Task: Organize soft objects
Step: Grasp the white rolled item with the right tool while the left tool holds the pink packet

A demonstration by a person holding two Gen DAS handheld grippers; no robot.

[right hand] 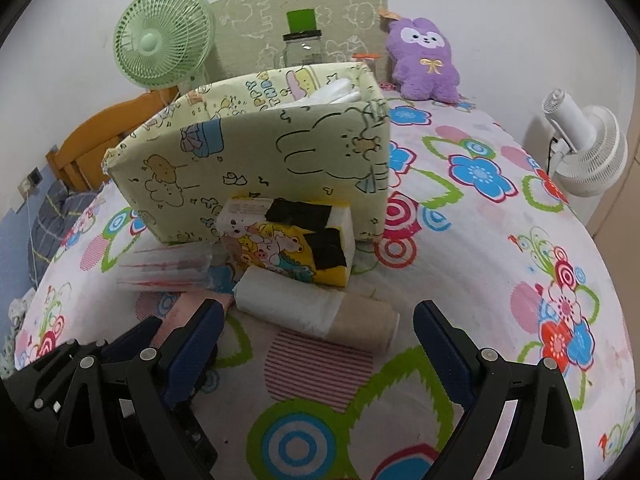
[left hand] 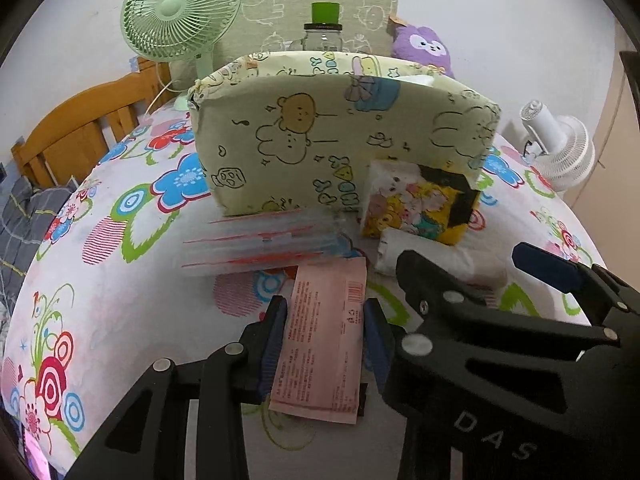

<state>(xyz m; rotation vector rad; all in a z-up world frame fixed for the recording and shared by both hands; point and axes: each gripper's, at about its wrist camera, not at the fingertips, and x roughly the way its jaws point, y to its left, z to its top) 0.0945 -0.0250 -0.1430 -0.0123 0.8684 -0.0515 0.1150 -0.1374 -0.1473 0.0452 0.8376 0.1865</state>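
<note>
Pink packet is pinched flat in the left gripper. Right gripper stands spread, the white roll just ahead. Beyond both stands the fabric bin: carry the packet level over its rim before letting go.

My left wrist view looks steeply down and forward along its fingers, close over the floral bedsheet, facing the cartoon-print fabric box at frame centre and the wall behind. My right wrist view has the same downward tilt, from slightly further right, so the box sits centre-left. Both share the box, the green fan at upper left, the purple plush at upper right and the white fan at the right edge.
</note>
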